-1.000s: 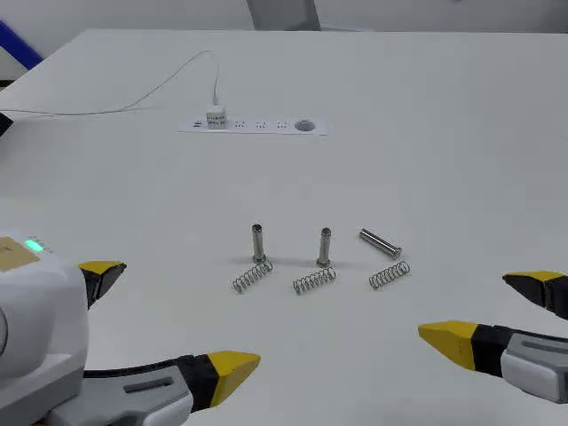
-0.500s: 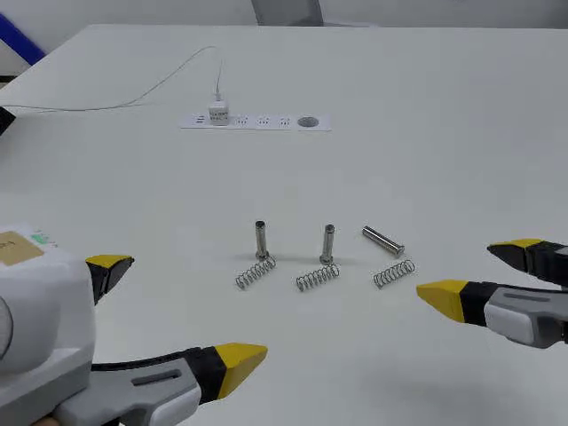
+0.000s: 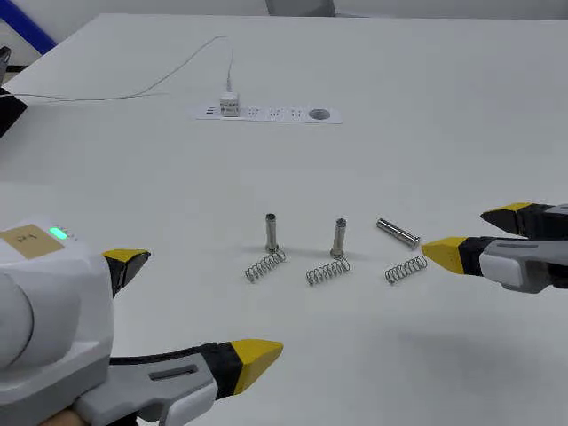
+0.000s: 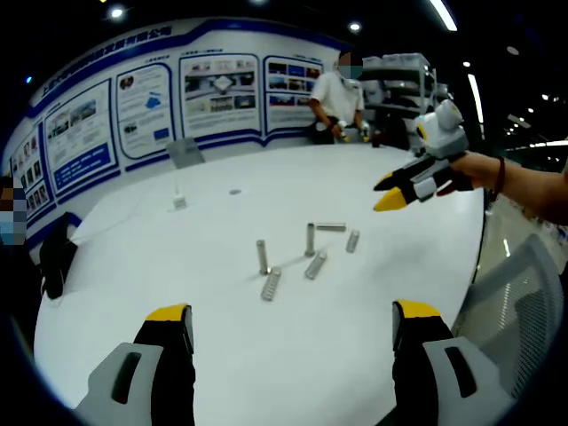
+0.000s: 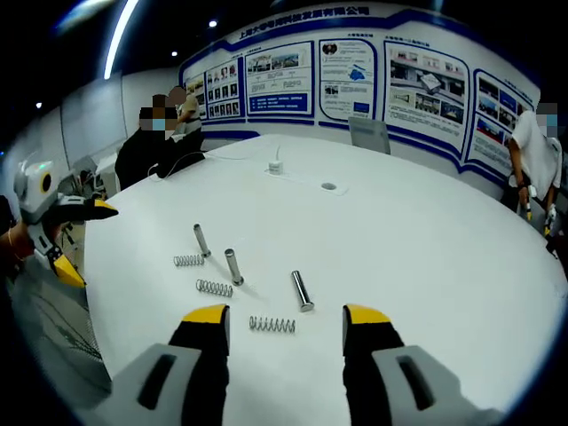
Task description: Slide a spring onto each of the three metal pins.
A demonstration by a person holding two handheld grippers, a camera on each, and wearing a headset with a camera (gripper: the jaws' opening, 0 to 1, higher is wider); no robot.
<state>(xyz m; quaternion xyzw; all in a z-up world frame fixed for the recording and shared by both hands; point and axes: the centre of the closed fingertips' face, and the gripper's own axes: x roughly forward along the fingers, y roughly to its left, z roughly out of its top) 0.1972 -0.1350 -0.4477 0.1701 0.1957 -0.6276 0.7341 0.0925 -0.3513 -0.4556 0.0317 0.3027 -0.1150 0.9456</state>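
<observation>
Near spring [image 3: 406, 269]: lying flat and loose on the bench [image 3: 461, 133], just ahead of the lower tip of the right tool [image 3: 475, 232]; in the right gripper view, straight in front of the gap between the jaws.
Lying pin [image 3: 398, 233]: on its side just beyond the near spring from the right tool; bare of any spring; contact between the two not clear.
Middle pin [image 3: 339, 238] and far pin [image 3: 271, 232]: upright, farther out along the right tool's reach, both bare.
Middle spring [image 3: 327, 272] and far spring [image 3: 265, 266]: each flat at the foot of its pin, on the side nearer the tools.
Change: right tool now close up to the near spring, come in from well short of it a second ago; pins and springs unmoved among themselves, their shift in the head view owed to the camera.
Right tool: jaws apart, nothing between them.
Left tool [image 3: 193, 306]: jaws wide apart, empty, held back well short of the far spring, much as a second ago.
Meaning for the task: judged the opening reach, no spring yet on any pin; first pick probably the near spring or the lying pin.
Next move: calls for a gentle, well-centred close on a thin coil.
Risk: spring apt to roll or flick away from a tip.
Beyond: power strip [image 3: 271, 114] far ahead of both tools, not involved.
</observation>
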